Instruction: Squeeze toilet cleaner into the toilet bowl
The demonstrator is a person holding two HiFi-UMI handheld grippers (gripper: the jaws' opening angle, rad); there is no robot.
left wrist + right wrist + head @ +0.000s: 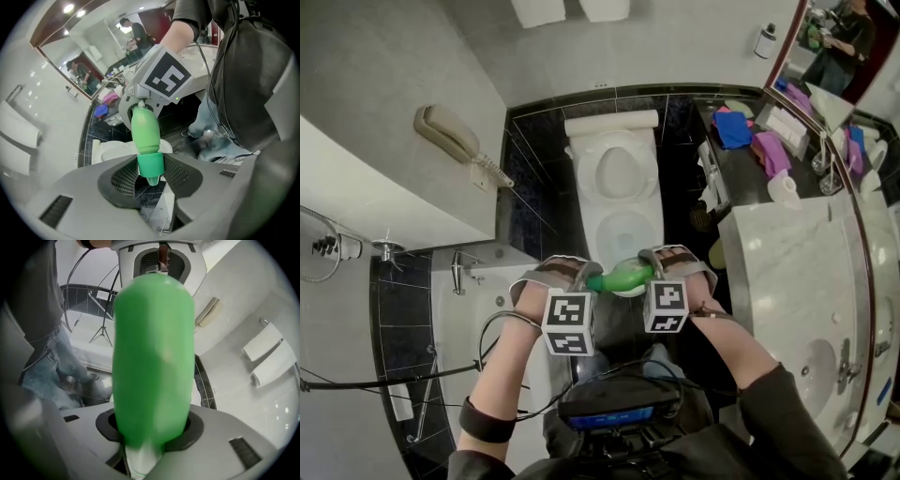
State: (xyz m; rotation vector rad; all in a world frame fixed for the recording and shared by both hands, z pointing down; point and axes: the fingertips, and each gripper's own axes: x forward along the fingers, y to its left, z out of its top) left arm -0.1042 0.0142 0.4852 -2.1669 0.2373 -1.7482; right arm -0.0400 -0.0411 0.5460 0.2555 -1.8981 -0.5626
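Both grippers hold a green toilet-cleaner bottle level between them, in front of the white toilet, whose bowl stands uncovered. My right gripper is shut on the bottle's body, which fills the right gripper view. My left gripper faces it. Its pads press on either side of the darker green cap, whose nozzle tip pokes out between them. In the left gripper view the bottle runs away from the cap toward the right gripper's marker cube.
A marble vanity counter with a sink lies at the right. Blue and pink cloths lie at its far end. A wall phone hangs at the left, above a bathtub. Dark floor tiles surround the toilet.
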